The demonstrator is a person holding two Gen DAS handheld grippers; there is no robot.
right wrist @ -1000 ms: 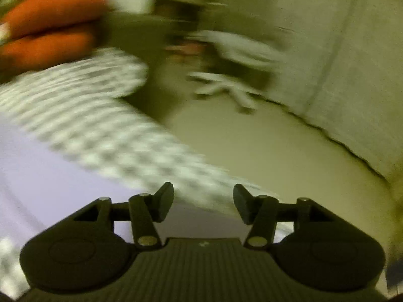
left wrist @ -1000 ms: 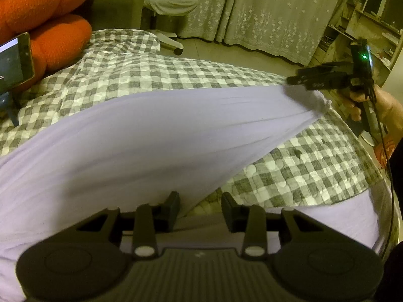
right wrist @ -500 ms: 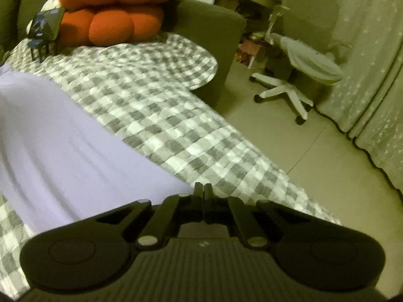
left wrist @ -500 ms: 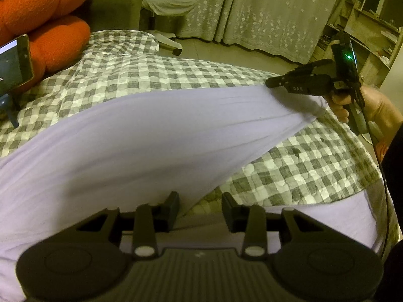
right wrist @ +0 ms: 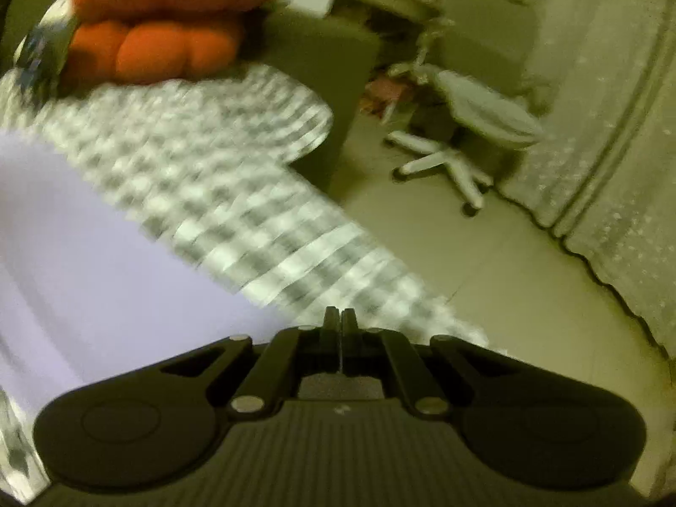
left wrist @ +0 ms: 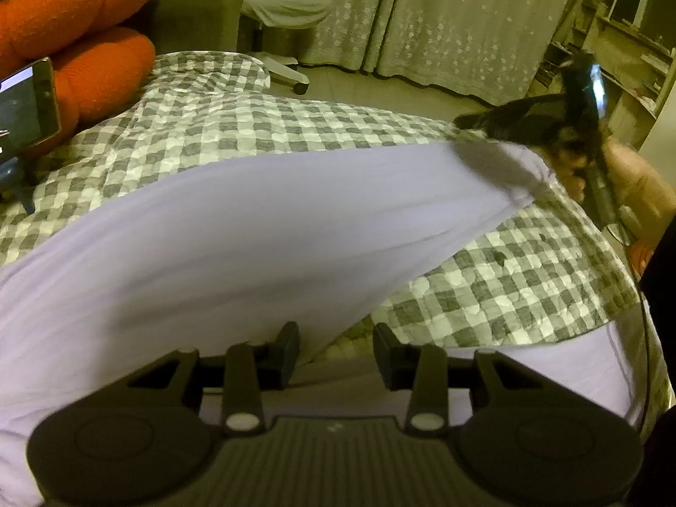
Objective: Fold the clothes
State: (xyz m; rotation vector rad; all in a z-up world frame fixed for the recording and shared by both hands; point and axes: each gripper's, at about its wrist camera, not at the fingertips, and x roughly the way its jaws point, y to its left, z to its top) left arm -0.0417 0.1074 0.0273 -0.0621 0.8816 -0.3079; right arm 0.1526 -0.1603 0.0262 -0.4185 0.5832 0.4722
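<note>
A pale lavender garment [left wrist: 253,232] lies spread over the grey-and-white checked bed cover [left wrist: 528,279]. My left gripper [left wrist: 336,346] stands open at the garment's near edge, with a fold of cloth showing under its fingers. In the left wrist view a hand holds my right gripper [left wrist: 462,123], blurred, at the far right. It is shut on the garment's far corner, which it holds lifted off the cover. In the right wrist view the right gripper [right wrist: 340,325] has its fingers pressed together, with the garment [right wrist: 84,253] stretching away to the left.
Orange cushions [left wrist: 84,21] and a phone on a stand [left wrist: 25,110] sit at the bed's far left. An office chair [right wrist: 477,126] stands on the floor beyond the bed, with curtains [left wrist: 464,21] behind it. Shelves [left wrist: 625,63] are at the right.
The right gripper went from open to shut on the garment's far corner and now moves up and left with it, blurred. The left gripper has stayed open in place.
</note>
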